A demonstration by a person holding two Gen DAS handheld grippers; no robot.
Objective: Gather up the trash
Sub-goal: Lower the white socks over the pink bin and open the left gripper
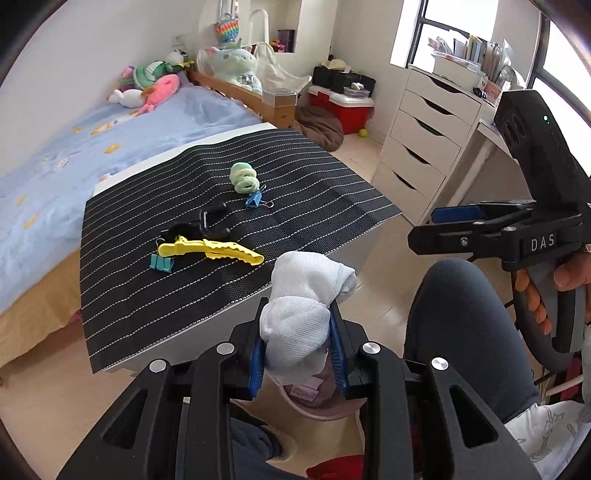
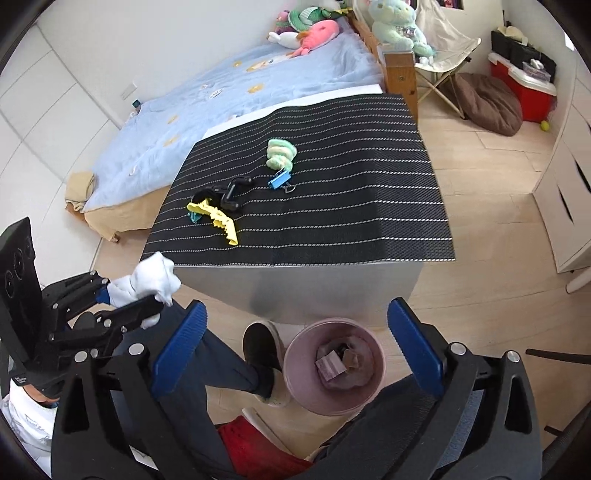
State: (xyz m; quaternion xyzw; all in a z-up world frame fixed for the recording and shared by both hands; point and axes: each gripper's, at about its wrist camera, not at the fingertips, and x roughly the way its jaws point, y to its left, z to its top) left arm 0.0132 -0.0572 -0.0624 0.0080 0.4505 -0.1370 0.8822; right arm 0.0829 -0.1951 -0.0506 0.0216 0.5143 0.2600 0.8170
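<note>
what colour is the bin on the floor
Pale pink bin, seen best from the right wrist view.

Bright, even daylight fills both views — it enters through the window (image 1: 439, 33), which glares white. Focus is sharp. Fisheye bending curves the edges, and the corners go black.

Right hand-held gripper (image 2: 295, 349): jaws wide apart, empty, above pink bin (image 2: 295, 387) of paper scraps. Left hand-held gripper (image 2: 147, 291), near left: clamps white sock (image 2: 147, 280). Desk (image 2: 332, 206), beyond: yellow clip (image 2: 218, 221), blue binder clip (image 2: 279, 181).
</note>
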